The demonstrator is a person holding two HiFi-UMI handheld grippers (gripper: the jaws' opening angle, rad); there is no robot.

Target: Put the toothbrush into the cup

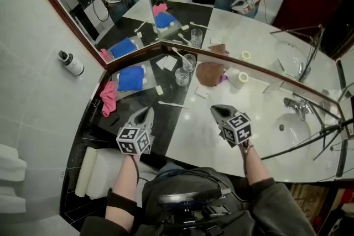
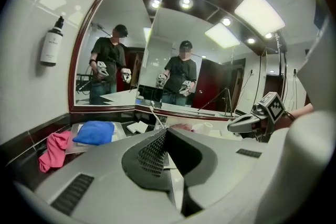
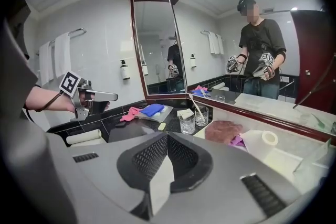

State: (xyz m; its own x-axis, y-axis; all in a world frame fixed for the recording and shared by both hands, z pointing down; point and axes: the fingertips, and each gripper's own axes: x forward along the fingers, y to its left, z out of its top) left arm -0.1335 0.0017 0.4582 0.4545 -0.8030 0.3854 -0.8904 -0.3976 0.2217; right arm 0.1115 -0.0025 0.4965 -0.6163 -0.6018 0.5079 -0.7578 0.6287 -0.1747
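Approach stage: your left gripper (image 1: 147, 111) and right gripper (image 1: 215, 110) are closed, empty; next, probably open one over the toothbrush (image 1: 172, 103) near the cup (image 1: 182, 76)

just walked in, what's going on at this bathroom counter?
A person holds a two-jaw gripper in each hand above a black-and-white bathroom counter. The left gripper and right gripper are both shut and empty. A slim white toothbrush lies on the counter just ahead of them, untouched. Beyond it stand two clear glass cups: the rear cup already holds another toothbrush, the near cup looks empty.
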